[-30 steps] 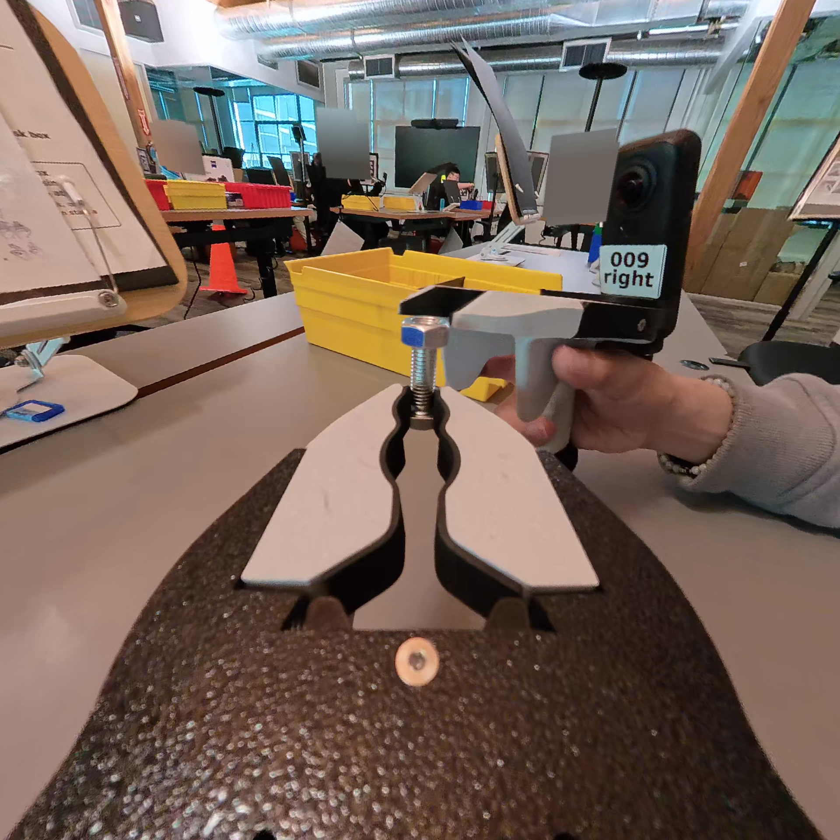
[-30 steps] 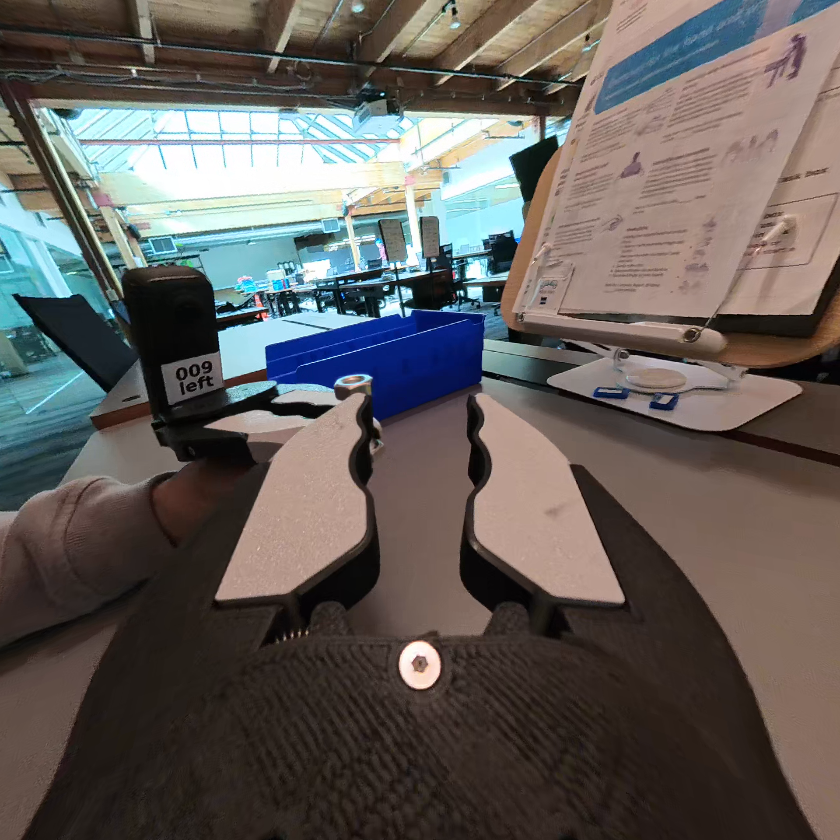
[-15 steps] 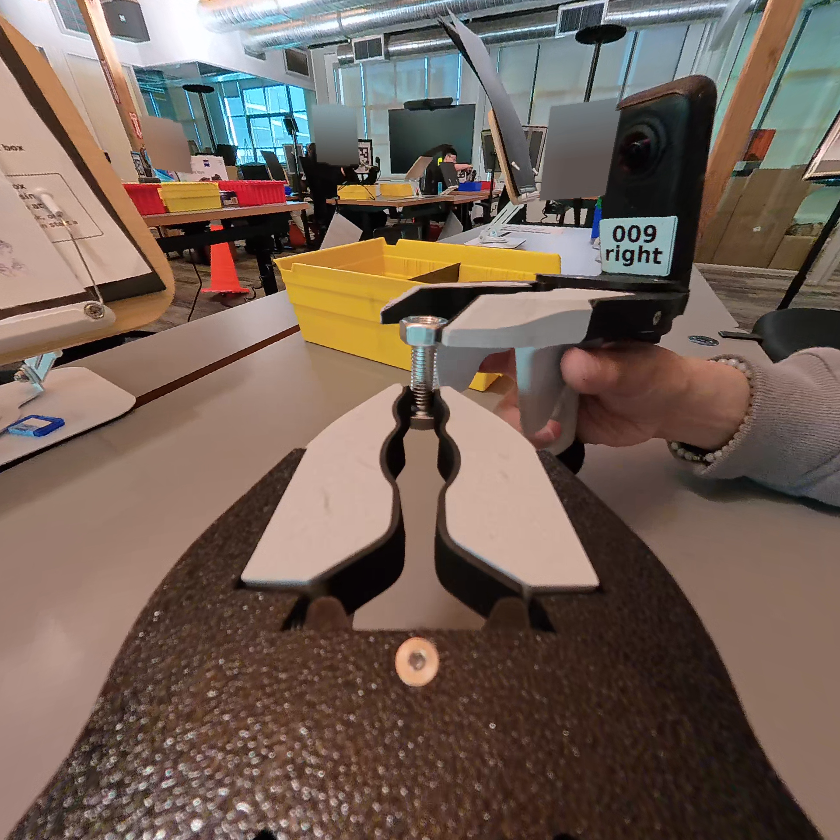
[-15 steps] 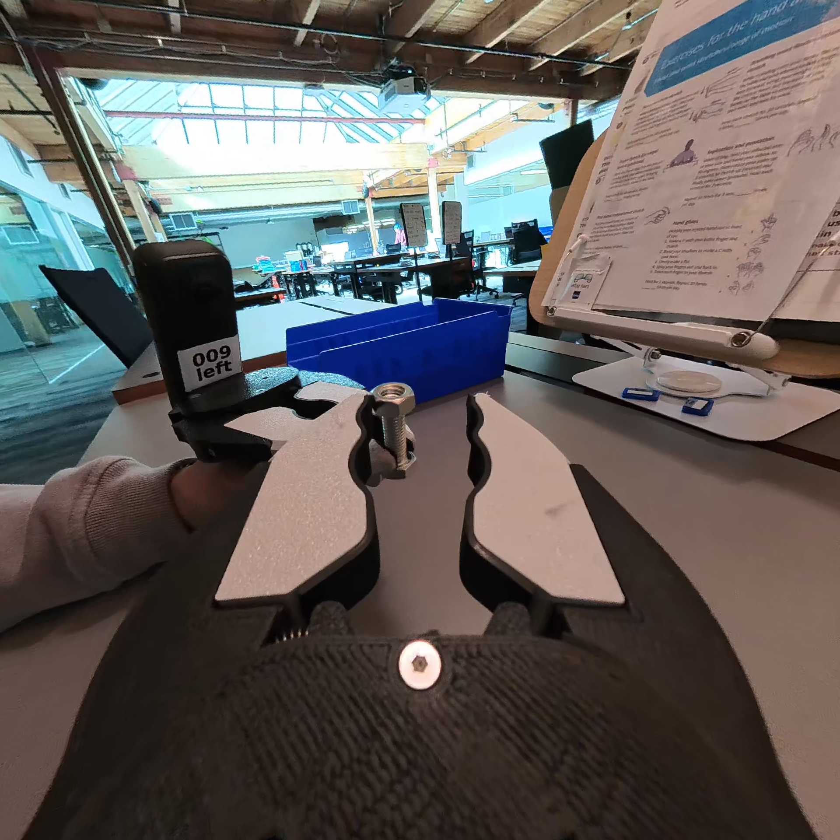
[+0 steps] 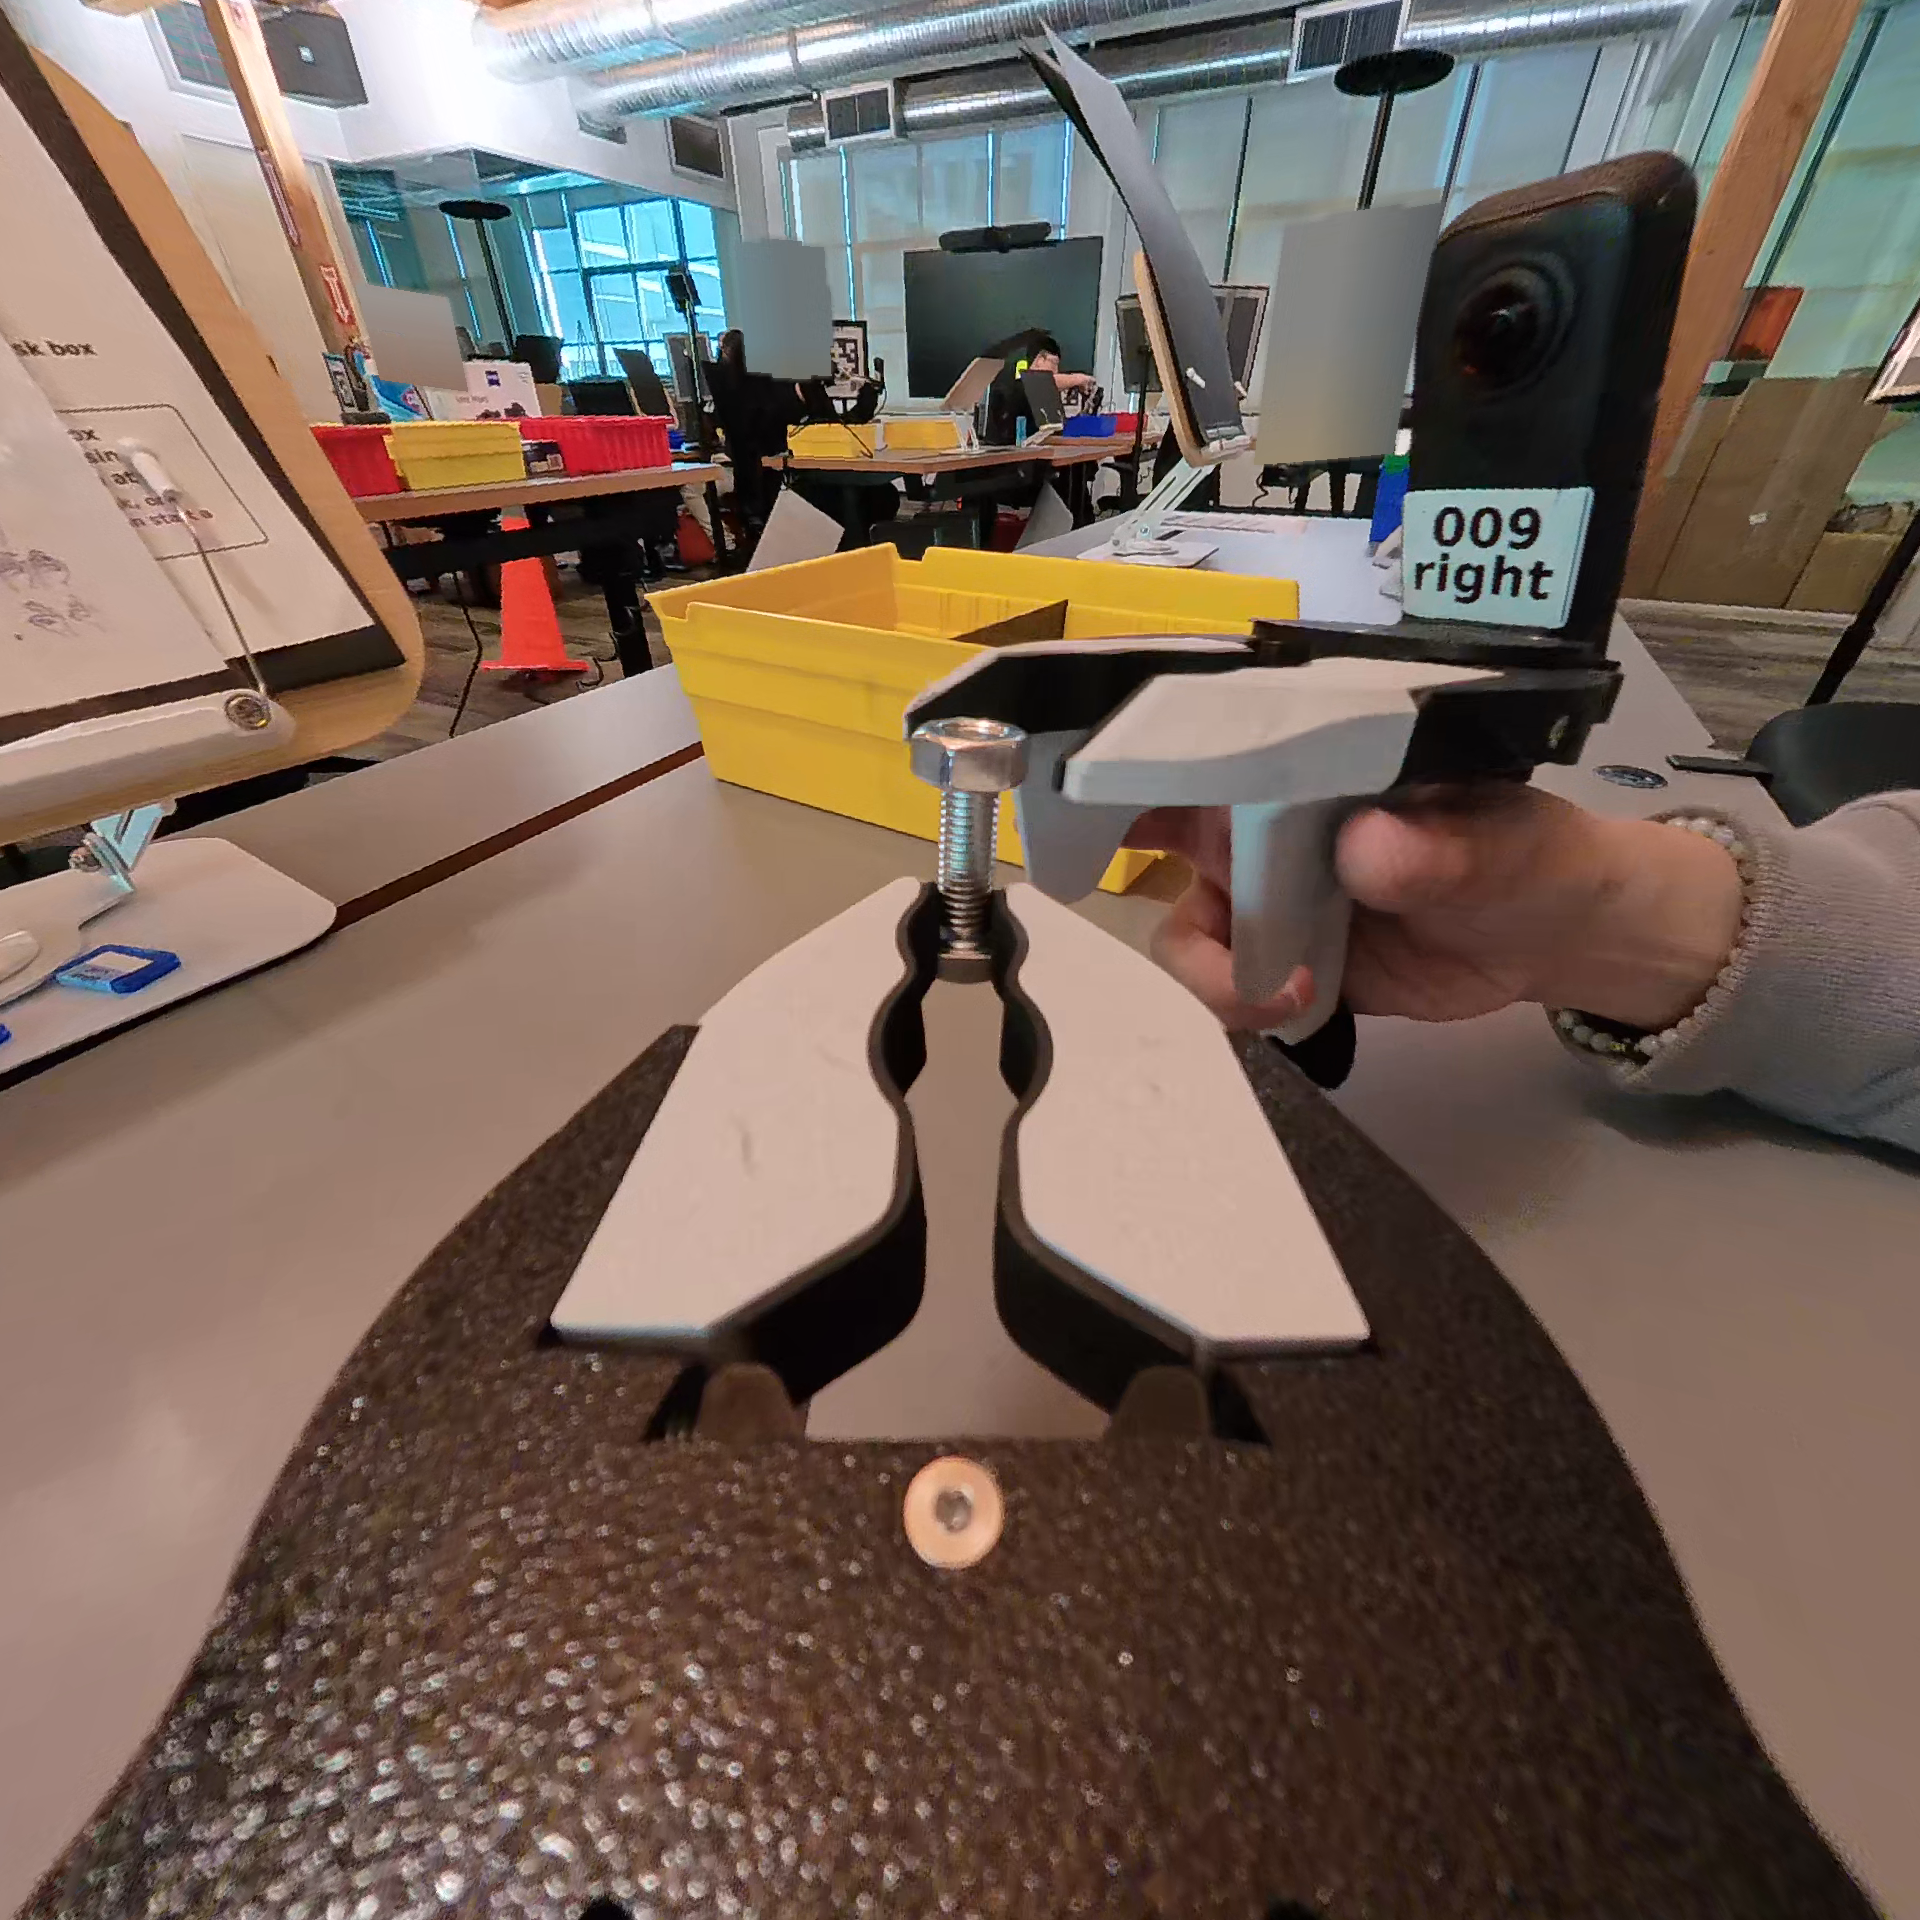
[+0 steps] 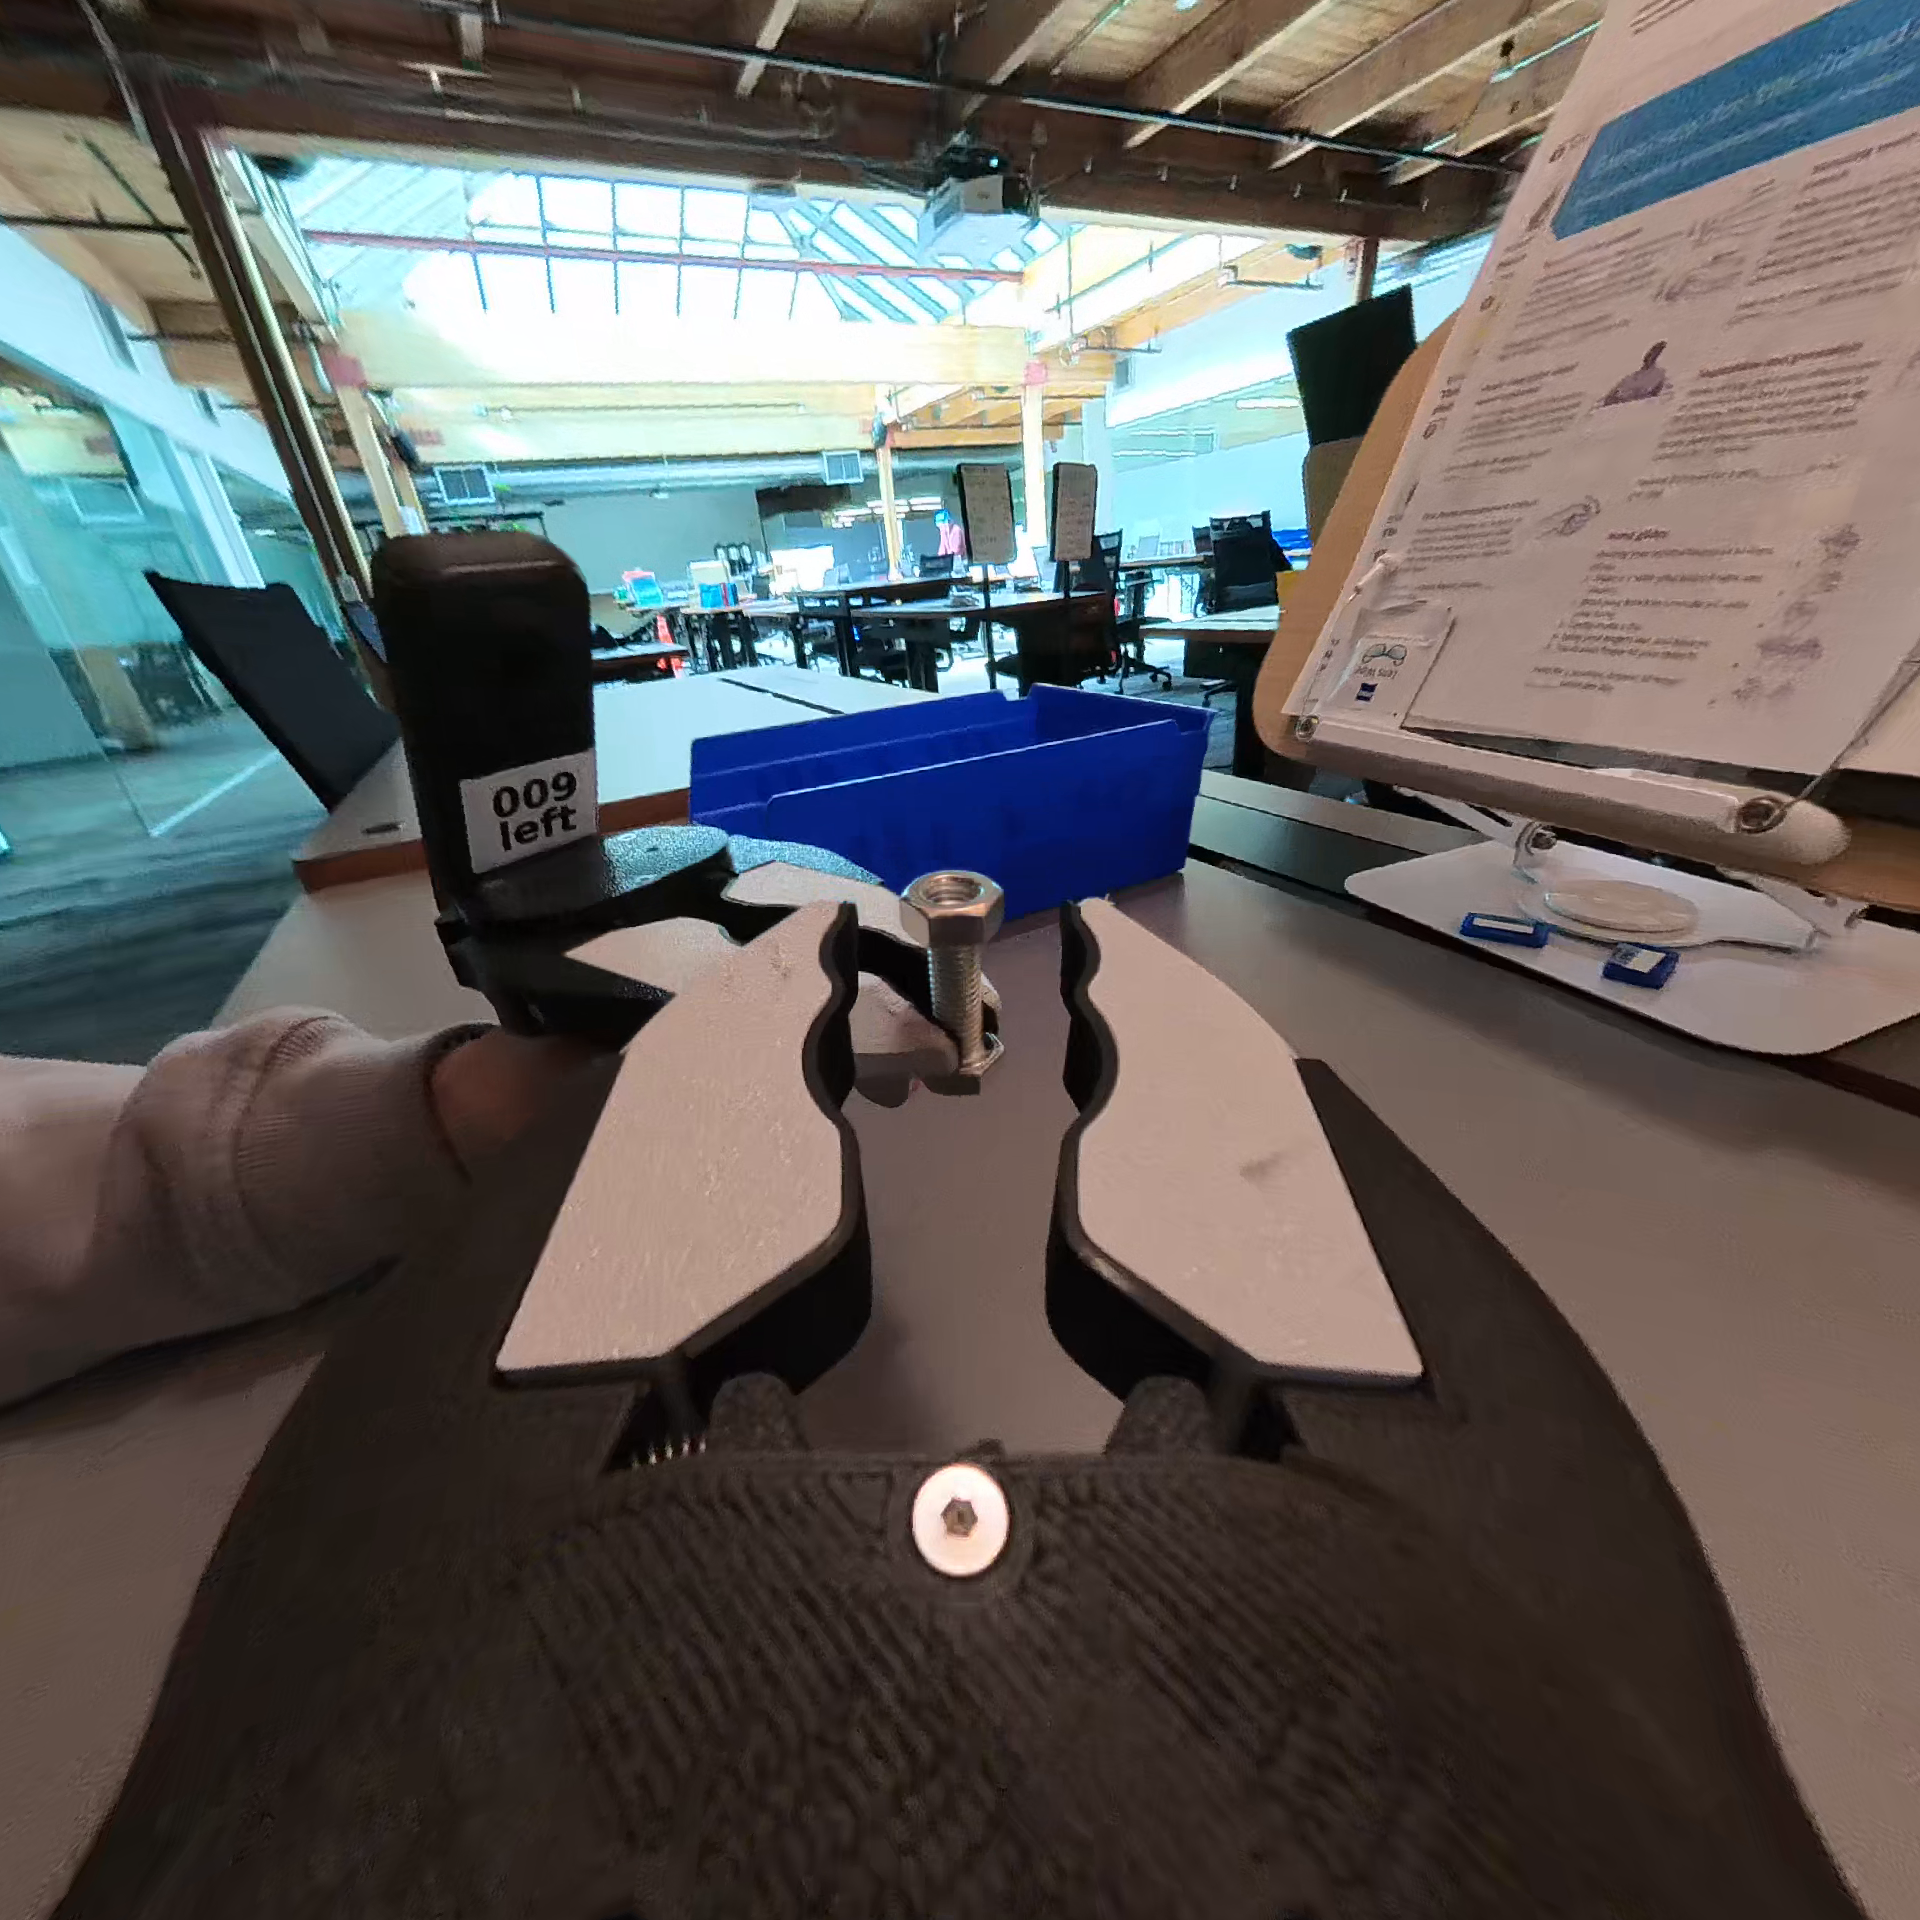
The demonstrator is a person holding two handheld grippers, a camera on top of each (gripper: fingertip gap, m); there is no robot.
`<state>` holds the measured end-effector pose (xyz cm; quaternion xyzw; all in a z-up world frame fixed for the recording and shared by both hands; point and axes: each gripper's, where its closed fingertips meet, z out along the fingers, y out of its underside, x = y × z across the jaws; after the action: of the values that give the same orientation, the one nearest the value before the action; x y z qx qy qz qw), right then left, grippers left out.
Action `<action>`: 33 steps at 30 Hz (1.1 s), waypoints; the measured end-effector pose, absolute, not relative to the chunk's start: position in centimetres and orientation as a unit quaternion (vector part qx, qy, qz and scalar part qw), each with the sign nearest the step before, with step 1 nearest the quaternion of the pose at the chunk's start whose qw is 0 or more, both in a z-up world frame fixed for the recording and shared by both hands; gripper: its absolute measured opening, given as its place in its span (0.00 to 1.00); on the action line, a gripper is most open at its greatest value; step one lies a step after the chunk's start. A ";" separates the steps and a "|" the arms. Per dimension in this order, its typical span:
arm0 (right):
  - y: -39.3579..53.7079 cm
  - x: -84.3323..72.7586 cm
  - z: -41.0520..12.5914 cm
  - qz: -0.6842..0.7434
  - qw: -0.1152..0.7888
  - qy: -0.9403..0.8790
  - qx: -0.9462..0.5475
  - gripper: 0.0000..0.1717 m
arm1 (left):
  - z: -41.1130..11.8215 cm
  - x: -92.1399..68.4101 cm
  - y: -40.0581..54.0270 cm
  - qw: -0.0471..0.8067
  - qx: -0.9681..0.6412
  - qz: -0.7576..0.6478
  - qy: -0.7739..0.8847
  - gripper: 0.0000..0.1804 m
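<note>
Raised and brought between the right gripper's [image 6: 961, 925] apart jaws since a second ago, the upright steel bolt [image 5: 966, 831] with its hex nut [image 6: 951, 906] is clamped low by the left gripper's [image 5: 961, 914] jaws above the desk [image 5: 312, 1091], so it could be tipped or knocked loose if the nut is caught off-centre.

An open-plan workshop-style office is shown. Rows of desks [image 6: 935, 613] with office chairs [image 6: 1242, 566] and a large monitor [image 5: 1003, 312] are seen under exposed ducts [image 5: 935, 42], wooden beams [image 6: 935, 62] and skylights [image 6: 675, 249].
</note>
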<state>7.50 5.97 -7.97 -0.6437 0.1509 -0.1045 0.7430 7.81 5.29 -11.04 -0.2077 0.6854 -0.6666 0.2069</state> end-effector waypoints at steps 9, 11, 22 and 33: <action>5.8 7.7 -7.9 -0.112 0.748 0.162 -0.634 0.14 | -11.1 7.9 5.2 0.211 -0.208 -0.663 0.688 0.05; 5.9 7.5 -7.9 -0.113 0.746 0.153 -0.638 0.10 | -11.2 7.9 5.2 0.209 -0.210 -0.662 0.688 0.05; 5.4 5.5 -6.9 -0.017 0.761 0.081 -0.643 0.10 | -10.3 5.8 4.6 0.136 -0.150 -0.701 0.684 0.05; 5.0 4.8 -6.8 0.009 0.766 0.061 -0.640 0.13 | -10.1 4.6 4.4 0.089 -0.121 -0.714 0.684 0.05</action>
<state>4.85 5.05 -6.84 -0.6400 0.0610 0.0087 0.7659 4.58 4.41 -10.13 -0.1210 0.6838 -0.7140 0.0894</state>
